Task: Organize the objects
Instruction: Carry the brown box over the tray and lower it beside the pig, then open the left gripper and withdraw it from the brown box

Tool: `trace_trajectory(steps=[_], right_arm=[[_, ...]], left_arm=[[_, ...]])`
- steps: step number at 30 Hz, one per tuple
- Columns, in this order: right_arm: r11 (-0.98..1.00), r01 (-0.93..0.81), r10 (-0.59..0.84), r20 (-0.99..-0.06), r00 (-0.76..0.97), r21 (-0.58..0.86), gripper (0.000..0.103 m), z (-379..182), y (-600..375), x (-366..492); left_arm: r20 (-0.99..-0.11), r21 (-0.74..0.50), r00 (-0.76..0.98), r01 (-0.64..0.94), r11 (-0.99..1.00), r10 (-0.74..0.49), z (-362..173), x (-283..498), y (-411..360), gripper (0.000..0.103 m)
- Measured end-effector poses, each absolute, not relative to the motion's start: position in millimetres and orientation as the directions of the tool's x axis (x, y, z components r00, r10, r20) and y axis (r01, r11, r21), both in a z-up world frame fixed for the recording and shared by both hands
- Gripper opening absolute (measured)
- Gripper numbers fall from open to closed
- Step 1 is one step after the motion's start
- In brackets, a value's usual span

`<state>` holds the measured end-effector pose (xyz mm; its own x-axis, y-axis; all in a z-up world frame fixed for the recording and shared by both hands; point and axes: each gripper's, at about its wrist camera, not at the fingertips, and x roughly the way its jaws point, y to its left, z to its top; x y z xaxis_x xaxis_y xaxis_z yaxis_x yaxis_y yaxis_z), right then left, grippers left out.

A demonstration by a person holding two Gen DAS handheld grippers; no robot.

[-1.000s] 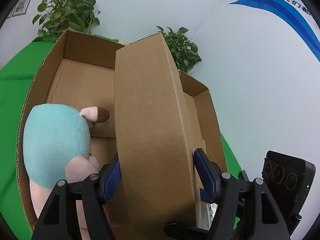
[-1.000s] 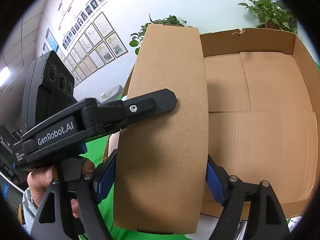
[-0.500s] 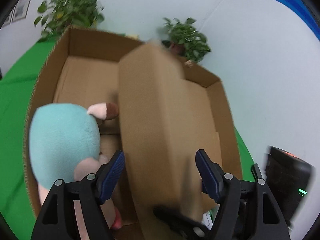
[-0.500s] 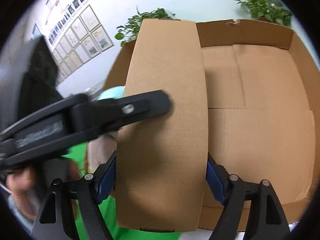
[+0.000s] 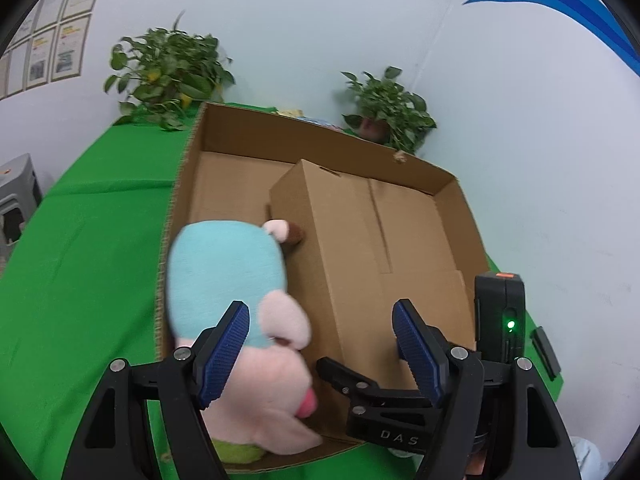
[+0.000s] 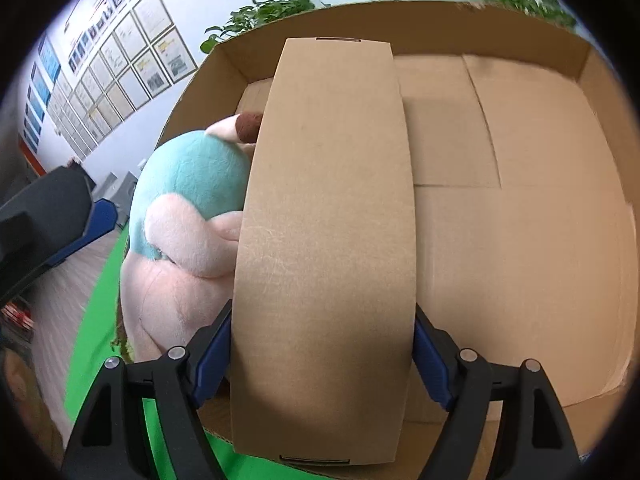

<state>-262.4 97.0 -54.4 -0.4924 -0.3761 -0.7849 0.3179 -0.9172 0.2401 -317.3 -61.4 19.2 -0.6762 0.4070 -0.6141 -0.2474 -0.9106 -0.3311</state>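
A small closed cardboard box (image 5: 344, 248) lies inside a large open cardboard carton (image 5: 460, 216), beside a teal and pink plush toy (image 5: 224, 272) at the carton's left side. My right gripper (image 6: 322, 356) is shut on the small box (image 6: 328, 208), one pad on each side of its near end. My left gripper (image 5: 320, 348) is open and empty, held back above the carton's near edge, apart from the box. The plush (image 6: 188, 204) presses against the box's left side.
The carton (image 6: 560, 56) sits on a green cloth-covered table (image 5: 80, 264). Two potted plants (image 5: 168, 68) stand behind it against the white wall. A grey stool (image 5: 16, 196) is at far left. The carton's right half shows bare floor (image 6: 520, 240).
My left gripper has let go of the small box and drawn back. The box, held upright above the carton before, has come down into it beside the plush, still in my right gripper.
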Motion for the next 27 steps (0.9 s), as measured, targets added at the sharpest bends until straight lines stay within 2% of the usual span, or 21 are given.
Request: trace_trajectory(steps=[6,9,13,19,27], right_arm=[[-0.921,0.326,-0.357,-0.795,-0.491,0.212,0.082,-55.9,92.9,-257.4],[-0.911,0.348,-0.376,-0.789,-0.485,0.22,0.086,-53.3,99.5,-247.7],[-0.904,0.377,-0.394,-0.734,-0.553,0.2,0.102,-35.2,129.4,-218.1],[-0.911,0.379,-0.383,-0.684,-0.621,0.166,0.102,-20.0,157.0,-192.4],[-0.941,0.322,-0.314,-0.629,-0.711,0.106,0.102,-6.0,174.3,-167.7]], left_arm=[[-0.624,-0.241,-0.725,-0.177,-0.954,0.292,15.0,-287.9,-93.4,0.074],[-0.633,-0.214,-0.733,-0.144,-0.966,0.249,5.9,-280.2,-104.8,0.082],[-0.671,-0.238,-0.699,-0.112,-0.965,0.247,-11.8,-275.0,-117.6,0.083],[-0.694,-0.318,-0.644,-0.127,-0.939,0.322,-39.0,-266.7,-120.4,0.082],[-0.703,-0.285,-0.646,-0.131,-0.95,0.299,-43.1,-253.2,-113.0,0.073]])
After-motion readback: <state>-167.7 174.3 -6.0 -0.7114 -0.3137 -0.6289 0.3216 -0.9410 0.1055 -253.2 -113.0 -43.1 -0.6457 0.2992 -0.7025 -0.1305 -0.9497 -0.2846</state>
